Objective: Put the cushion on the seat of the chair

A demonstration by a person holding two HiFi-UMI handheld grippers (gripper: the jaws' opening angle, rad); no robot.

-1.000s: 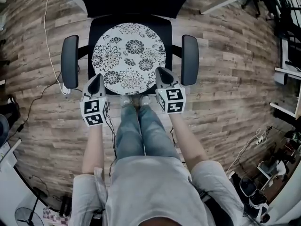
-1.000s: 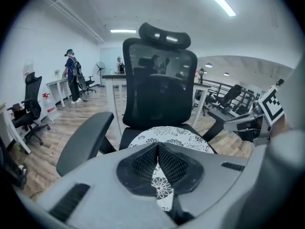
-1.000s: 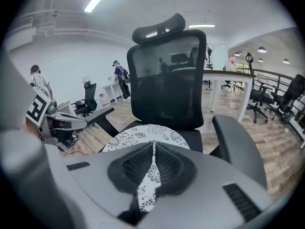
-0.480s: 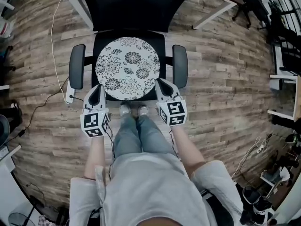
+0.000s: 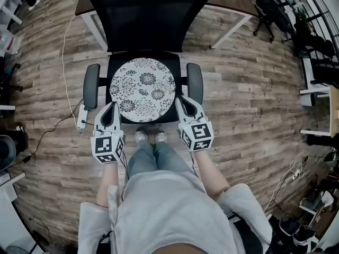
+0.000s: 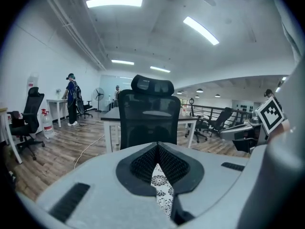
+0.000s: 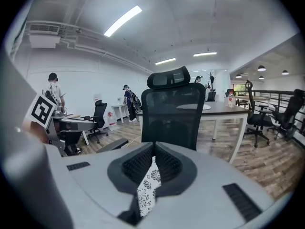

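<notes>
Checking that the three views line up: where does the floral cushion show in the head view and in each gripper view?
Head view: the round cushion sits at upper centre, just below the black mesh backrest.
Left gripper view: the cushion is a narrow floral strip at bottom centre, pinched in the shut jaws.
Right gripper view: the cushion is the same kind of strip at bottom centre, also pinched.
Shared landmark: the backrest.

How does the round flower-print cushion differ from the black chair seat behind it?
The round white cushion with black flower print is light and patterned; the black chair seat is plain and dark. The cushion is round and smaller; the seat is squarer and shows past its edge. The left gripper and right gripper have jaws shut on the cushion's near edge; nothing grips the seat. Both lie centred between the black armrests.
</notes>
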